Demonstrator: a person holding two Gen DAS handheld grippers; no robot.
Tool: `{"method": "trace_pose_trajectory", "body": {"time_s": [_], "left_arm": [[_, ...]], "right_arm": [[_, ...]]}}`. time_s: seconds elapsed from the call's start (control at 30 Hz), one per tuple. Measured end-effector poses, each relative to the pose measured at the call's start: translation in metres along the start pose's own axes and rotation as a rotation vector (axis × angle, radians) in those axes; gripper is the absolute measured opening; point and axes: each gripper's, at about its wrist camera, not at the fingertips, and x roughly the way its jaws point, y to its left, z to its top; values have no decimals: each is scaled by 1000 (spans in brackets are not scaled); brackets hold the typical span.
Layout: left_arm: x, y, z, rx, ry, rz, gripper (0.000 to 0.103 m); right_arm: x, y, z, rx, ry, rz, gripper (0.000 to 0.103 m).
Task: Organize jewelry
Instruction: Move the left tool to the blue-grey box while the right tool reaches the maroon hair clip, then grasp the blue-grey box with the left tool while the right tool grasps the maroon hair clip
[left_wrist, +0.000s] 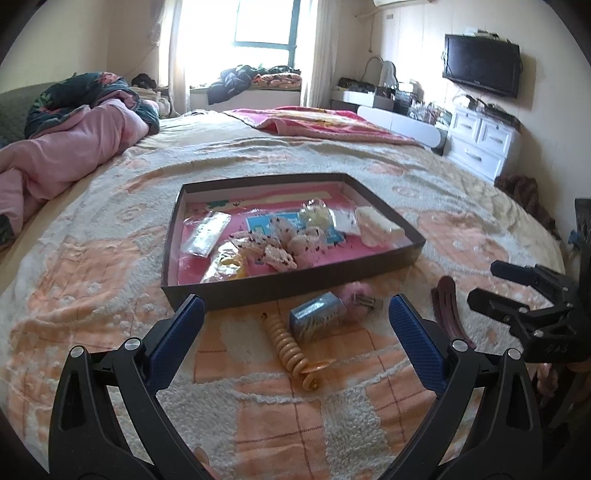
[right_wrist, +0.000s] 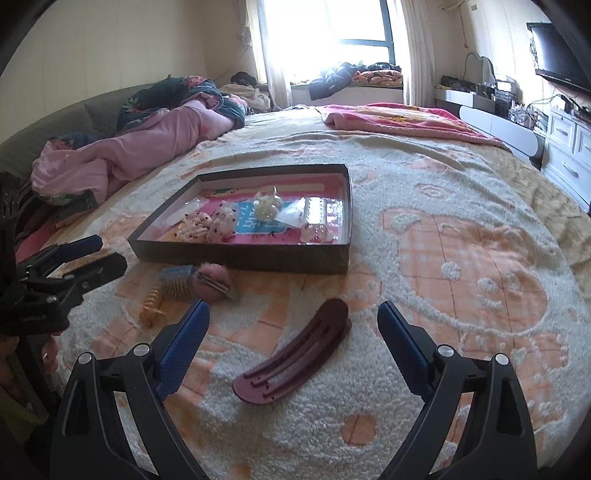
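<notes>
Both grippers hang over the blanket (right_wrist: 461, 258) with jaws wide apart and nothing between them — the left gripper (left_wrist: 295, 317) above a yellow spiral tie (left_wrist: 291, 350) and a glittery blue clip (left_wrist: 317, 319), the right gripper (right_wrist: 293, 321) above a maroon clip (right_wrist: 295, 350). Just beyond these loose pieces, beside a pink fluffy clip (right_wrist: 214, 280), sits the dark box (left_wrist: 280, 284) — bagged jewelry (left_wrist: 280, 245) lies inside it.
</notes>
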Motion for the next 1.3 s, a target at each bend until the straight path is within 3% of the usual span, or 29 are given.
{"method": "trace_pose_trajectory", "body": {"time_s": [0.77, 0.9, 1.2, 1.3], "left_arm": [[47, -2, -15, 57, 112, 2, 91], [52, -1, -13, 74, 119, 0, 87], [58, -6, -8, 116, 108, -16, 75], [62, -4, -7, 114, 114, -23, 69]], "right_arm": [[32, -14, -22, 73, 114, -18, 90], [46, -16, -24, 101, 148, -17, 89], [56, -9, -25, 76, 155, -27, 76], [55, -6, -26, 62, 150, -14, 65]]}}
